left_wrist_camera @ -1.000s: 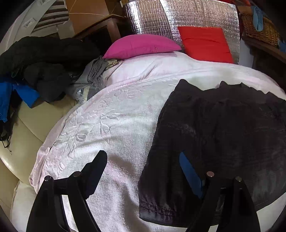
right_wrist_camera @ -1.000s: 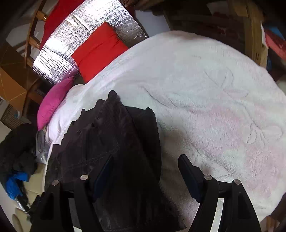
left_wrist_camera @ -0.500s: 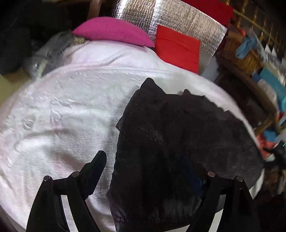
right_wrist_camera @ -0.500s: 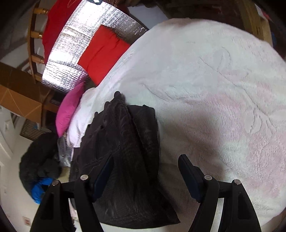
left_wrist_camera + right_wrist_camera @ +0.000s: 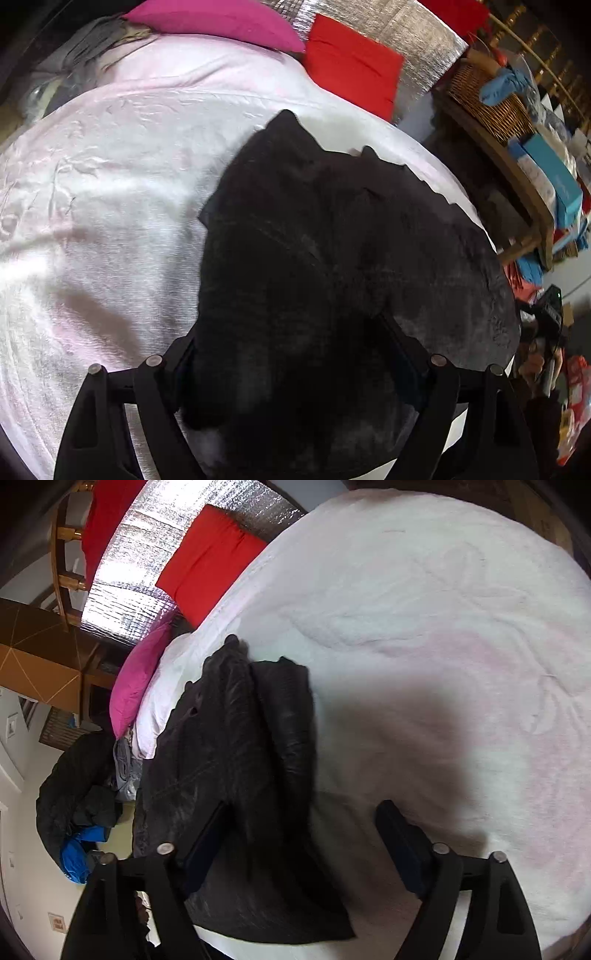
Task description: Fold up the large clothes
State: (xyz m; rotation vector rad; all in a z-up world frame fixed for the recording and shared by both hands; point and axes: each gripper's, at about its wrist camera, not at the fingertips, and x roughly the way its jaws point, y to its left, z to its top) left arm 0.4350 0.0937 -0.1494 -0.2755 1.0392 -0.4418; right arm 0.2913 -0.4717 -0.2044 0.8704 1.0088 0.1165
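A large dark garment (image 5: 332,258) lies partly folded on a pale pink blanket (image 5: 103,206). In the right wrist view the garment (image 5: 236,760) shows a sleeve folded over along its right side. My left gripper (image 5: 291,354) is open, low over the garment's near edge, with cloth between its fingers. My right gripper (image 5: 306,834) is open, its left finger over the garment and its right finger (image 5: 402,842) over bare blanket (image 5: 461,646).
A pink pillow (image 5: 218,18) and a red pillow (image 5: 351,70) lie at the head against a silver foil panel (image 5: 406,40). A wicker basket (image 5: 491,99) and shelf of boxes stand right. A pile of dark and blue clothes (image 5: 77,805) lies beside the bed.
My left gripper has swung right and moved down over the garment, which now fills the space between its fingers. My right gripper has lowered a little toward the garment's near edge.
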